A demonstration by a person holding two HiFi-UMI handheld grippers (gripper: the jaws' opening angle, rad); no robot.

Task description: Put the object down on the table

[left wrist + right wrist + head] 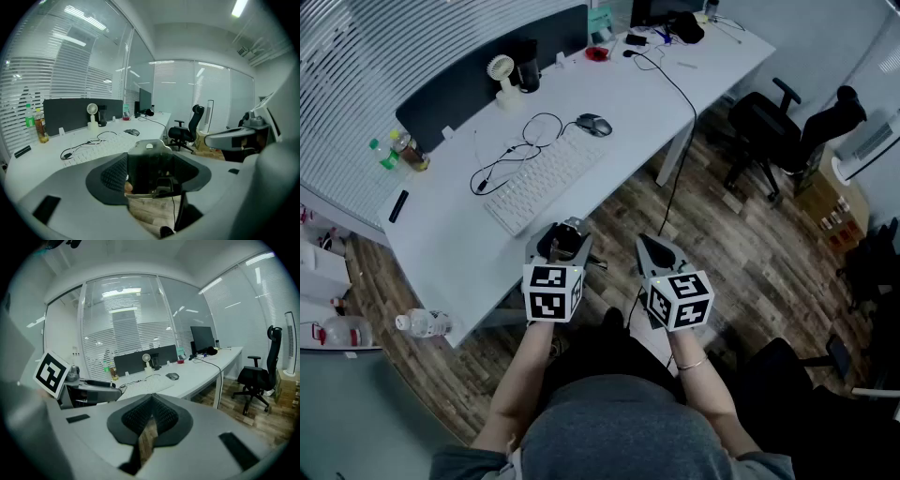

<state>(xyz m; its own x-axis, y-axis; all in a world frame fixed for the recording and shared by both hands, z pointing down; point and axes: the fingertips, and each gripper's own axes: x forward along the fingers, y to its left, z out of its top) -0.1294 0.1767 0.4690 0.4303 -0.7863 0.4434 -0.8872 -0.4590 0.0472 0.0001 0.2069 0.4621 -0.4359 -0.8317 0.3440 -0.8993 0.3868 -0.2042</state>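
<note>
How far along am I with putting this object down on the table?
Nothing looks done yet. In hand: the left tongs grip a dark object, held in the air just short of the white table, with wood floor showing beneath it. The right tongs are shut and empty. Left to do: carry the dark object over the white table, lower it onto a bare patch and let go.

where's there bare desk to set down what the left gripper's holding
Barest: the near corner of the desk, between the keyboard and the front edge, close to the left gripper. Also open: the strip right of the mouse. Crowded: the cable loops behind the keyboard and the far end.
</note>
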